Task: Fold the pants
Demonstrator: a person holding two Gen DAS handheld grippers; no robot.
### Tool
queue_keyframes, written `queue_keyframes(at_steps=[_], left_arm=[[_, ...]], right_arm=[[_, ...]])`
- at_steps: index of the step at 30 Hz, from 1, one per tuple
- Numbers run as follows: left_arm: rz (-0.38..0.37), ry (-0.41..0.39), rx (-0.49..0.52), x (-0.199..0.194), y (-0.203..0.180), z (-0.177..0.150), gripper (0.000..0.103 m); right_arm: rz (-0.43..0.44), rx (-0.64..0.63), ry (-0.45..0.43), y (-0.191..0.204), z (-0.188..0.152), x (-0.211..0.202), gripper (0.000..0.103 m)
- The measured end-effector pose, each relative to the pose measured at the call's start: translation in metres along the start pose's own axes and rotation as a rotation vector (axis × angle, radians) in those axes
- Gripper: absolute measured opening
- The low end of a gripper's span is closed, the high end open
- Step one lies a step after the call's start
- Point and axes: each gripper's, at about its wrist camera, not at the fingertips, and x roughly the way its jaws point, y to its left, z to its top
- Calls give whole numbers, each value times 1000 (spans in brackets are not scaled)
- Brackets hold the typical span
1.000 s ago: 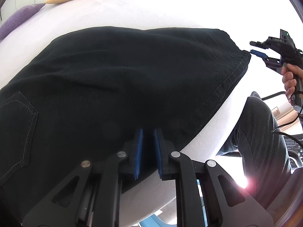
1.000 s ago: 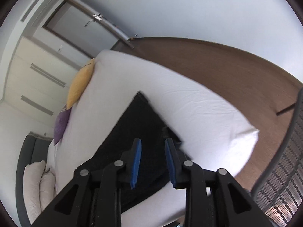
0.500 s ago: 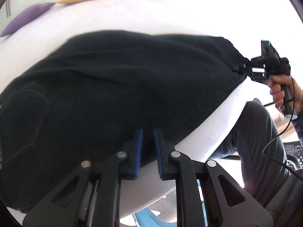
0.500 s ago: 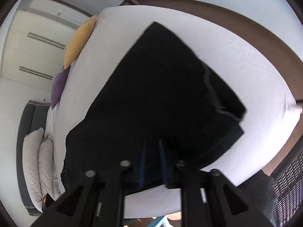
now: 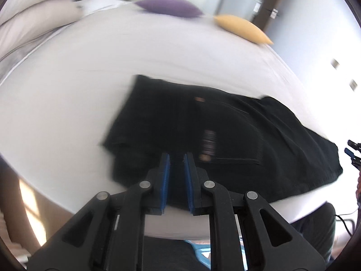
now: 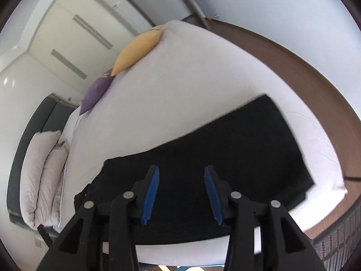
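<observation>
Blurred, left gripper (image 5: 176,158) fingers stand narrow, right gripper (image 6: 181,170) opening over pants (image 6: 237,146)

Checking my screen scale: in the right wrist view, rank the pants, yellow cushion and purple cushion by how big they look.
1. Pants, by far the largest.
2. Yellow cushion.
3. Purple cushion, slightly smaller.
The pants lie nearer the camera, so real sizes stay unsure.

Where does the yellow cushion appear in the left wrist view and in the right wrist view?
Left wrist view: the yellow cushion is upper right, at the bed's far edge.
Right wrist view: it is upper centre-left, on the same edge.
Shared landmark: the purple cushion lies beside it in both views.
</observation>
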Motion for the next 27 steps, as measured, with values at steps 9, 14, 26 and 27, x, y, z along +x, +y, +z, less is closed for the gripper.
queue_keyframes(at_steps=[9, 14, 26, 27], left_arm=[[-341, -26, -5, 16, 83, 35, 13], [-268, 103, 271, 43, 104, 50, 13], [-384, 192, 424, 60, 109, 34, 13], [-395, 187, 442, 51, 109, 33, 13]], right_arm=[[253, -395, 237, 185, -35, 104, 48], [420, -657, 342, 248, -98, 117, 48], [373, -707, 516, 244, -166, 149, 49], [375, -702, 515, 242, -165, 147, 49]])
